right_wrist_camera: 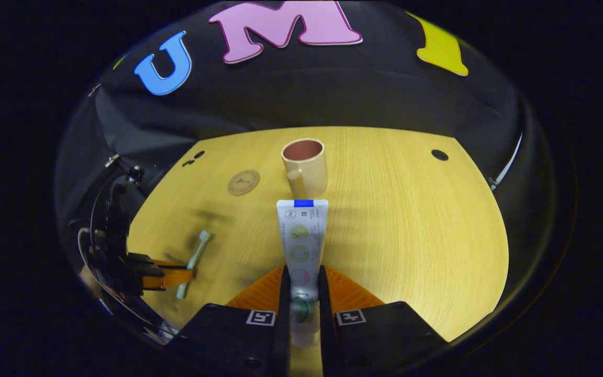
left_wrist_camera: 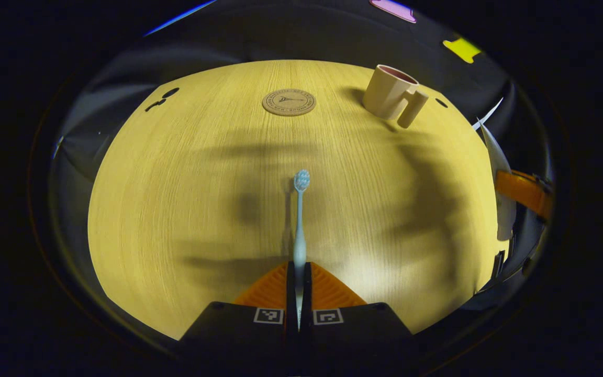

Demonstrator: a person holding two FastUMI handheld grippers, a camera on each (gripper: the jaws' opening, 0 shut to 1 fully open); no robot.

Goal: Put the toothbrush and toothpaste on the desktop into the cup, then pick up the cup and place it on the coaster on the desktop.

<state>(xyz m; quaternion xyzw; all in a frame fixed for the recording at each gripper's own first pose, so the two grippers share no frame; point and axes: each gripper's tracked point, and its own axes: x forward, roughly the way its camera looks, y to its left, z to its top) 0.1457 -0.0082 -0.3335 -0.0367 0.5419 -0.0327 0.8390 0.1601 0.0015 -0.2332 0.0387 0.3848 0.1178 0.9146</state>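
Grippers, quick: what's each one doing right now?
Left gripper: closed on the toothbrush.
Right gripper: closed on the toothpaste.

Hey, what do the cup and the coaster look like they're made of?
The cup looks like matte plastic or ceramic: smooth, pale beige, hardly any shine. The coaster looks like cork or wood: flat tan disc with a dark printed ring; too small to tell which.

Right tongs (right_wrist_camera: pixel 301 285) clamping toothpaste (right_wrist_camera: pixel 301 235), cup (right_wrist_camera: pixel 305 167) beyond, coaster (right_wrist_camera: pixel 243 182) left
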